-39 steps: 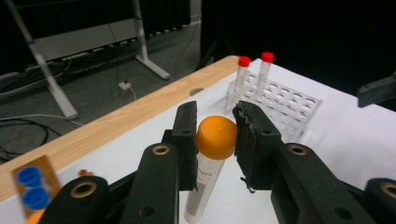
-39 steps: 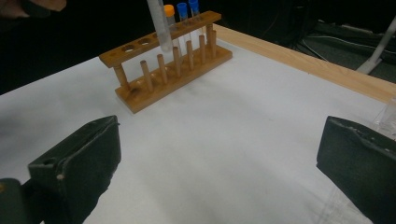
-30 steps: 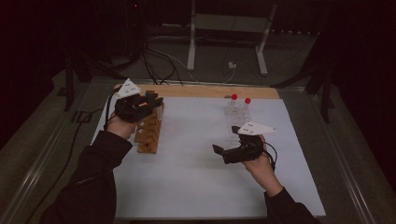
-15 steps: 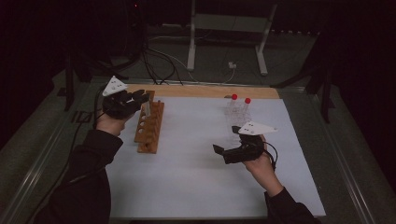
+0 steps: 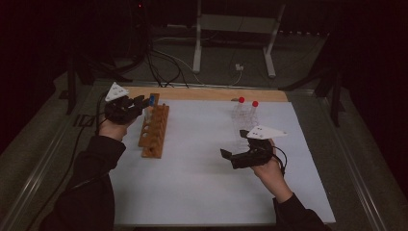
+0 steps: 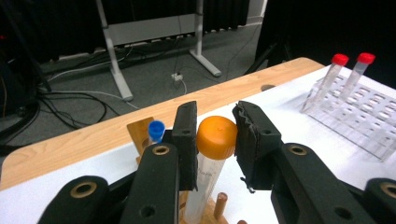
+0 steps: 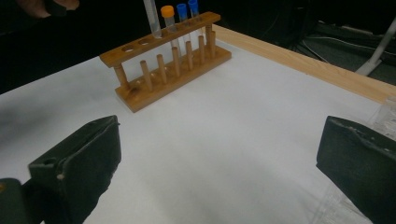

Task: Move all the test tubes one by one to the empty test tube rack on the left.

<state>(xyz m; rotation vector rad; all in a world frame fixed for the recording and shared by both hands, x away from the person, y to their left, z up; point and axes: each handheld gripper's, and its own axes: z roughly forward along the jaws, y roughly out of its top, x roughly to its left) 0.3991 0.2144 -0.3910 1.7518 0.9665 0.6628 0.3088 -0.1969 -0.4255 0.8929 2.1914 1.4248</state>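
Left claw (image 6: 215, 140) is up at the far end of the wooden rack (image 5: 154, 131), and it is clamped on the orange-capped tube (image 6: 214, 158) — in the left gripper view both black pads sit tight against the tube just under its cap. The tube stands close to upright, its lower part running down toward the rack's pegs, though whether its tip is seated in a hole cannot be told from here. Just beside it, to the left in that view, a blue-capped tube (image 6: 156, 129) stands in the rack.

From the right gripper view the rack runs diagonally across the white sheet (image 7: 243, 121): the orange cap, then two blue caps at the far end, plus one clear tube leaning in from above with its top out of frame.

Right claw (image 5: 230, 157) hangs over the open middle of the white sheet, well apart from the rack — jaws spread wide, nothing between them.

At the back right of the counter (image 5: 211, 94) sits a clear plastic rack (image 5: 243, 122) with two red-capped tubes (image 5: 248, 103) standing in it.
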